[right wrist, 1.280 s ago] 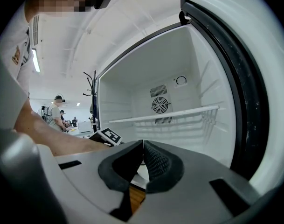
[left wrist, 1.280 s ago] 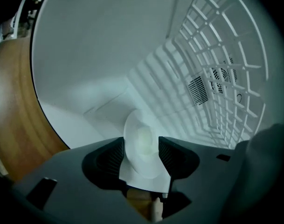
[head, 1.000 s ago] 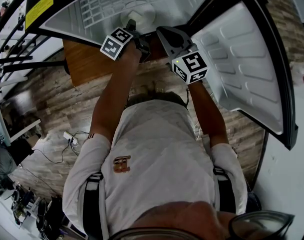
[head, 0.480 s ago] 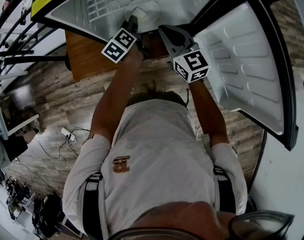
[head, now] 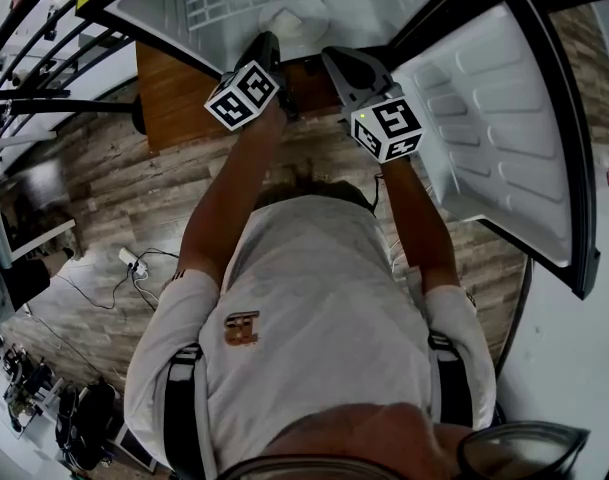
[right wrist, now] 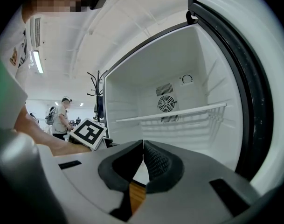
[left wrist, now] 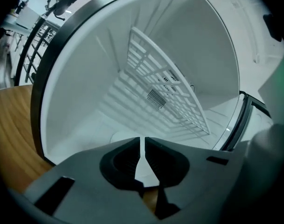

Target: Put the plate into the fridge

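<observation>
Head view: open fridge [head: 174, 8] sits a bit higher in frame than a second ago, its door [head: 494, 118] swung out to the right as before. Wooden surface [head: 179, 108] under the fridge is unchanged. Plate [head: 296, 15] lies flat on the white fridge floor, same spot as earlier.

Left gripper [head: 267, 43] has lifted slightly off the plate edge and rolled, so its marker cube [head: 242, 95] shows a more turned face than before. Its jaws have just been closing. Left gripper view: jaws nearly together, only a thin slit left, nothing clamped between them [left wrist: 142, 143]. Right gripper [head: 336, 60] and its marker cube [head: 388, 128] are in about the same place as a second ago. Right gripper view: jaws together at the tips and empty [right wrist: 142, 146].

Plate vs grippers: the plate is inside the fridge just beyond the left gripper's tips, apart from them. Its rim shows faintly on the floor ahead of the jaws [left wrist: 123, 135], below the wire shelf [left wrist: 165, 92]. Right gripper is beside the left one at the fridge opening, to the plate's right, not touching it. Left cube also shows in the right gripper view [right wrist: 89, 133].
</observation>
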Demonstrator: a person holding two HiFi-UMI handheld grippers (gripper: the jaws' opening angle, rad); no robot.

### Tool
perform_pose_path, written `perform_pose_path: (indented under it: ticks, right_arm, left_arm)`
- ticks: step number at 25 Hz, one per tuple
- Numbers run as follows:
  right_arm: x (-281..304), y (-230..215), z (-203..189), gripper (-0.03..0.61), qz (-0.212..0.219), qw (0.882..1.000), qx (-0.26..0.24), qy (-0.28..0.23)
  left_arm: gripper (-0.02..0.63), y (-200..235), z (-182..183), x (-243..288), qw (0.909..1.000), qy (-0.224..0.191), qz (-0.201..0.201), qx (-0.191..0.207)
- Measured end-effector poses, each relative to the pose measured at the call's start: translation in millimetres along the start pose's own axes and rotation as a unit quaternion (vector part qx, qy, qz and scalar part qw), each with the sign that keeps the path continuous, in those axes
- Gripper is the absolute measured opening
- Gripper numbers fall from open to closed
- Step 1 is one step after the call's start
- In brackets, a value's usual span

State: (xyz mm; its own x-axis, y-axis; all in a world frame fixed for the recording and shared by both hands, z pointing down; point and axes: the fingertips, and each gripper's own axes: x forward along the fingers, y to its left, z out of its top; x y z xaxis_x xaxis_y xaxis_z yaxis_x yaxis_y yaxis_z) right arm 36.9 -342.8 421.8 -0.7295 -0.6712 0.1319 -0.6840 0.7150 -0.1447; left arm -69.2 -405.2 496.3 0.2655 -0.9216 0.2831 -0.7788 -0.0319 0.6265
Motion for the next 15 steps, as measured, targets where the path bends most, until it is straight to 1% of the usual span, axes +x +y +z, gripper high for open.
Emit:
perform_pose_path:
  ticks: [5, 9, 12, 15]
  right_arm:
    - [-1.9, 2.1, 2.8, 0.032, 0.000, 1.000, 0.002, -0.004]
    - [-3.4, 4.8, 3.1, 0.032, 0.002, 1.000, 0.003, -0.005]
    - [-3.6, 7.4, 2.6, 0.032, 0.003, 1.000, 0.005, -0.006]
    - [-3.4, 10.7, 3.8, 0.032, 0.004, 1.000, 0.006, -0.008]
  left_arm:
    - [0.028, -15.4, -0.5, -12.2, 0.9979, -0.001, -0.039, 0.052]
    - [0.023, -29.7, 1.8, -22.1, 0.9916, -0.007, -0.080, 0.101]
    - [0.021, -46.3, 2.8, -29.4, 0.9819, -0.008, -0.121, 0.146]
    - [0.022, -64.3, 3.7, -37.8, 0.9664, -0.011, -0.154, 0.205]
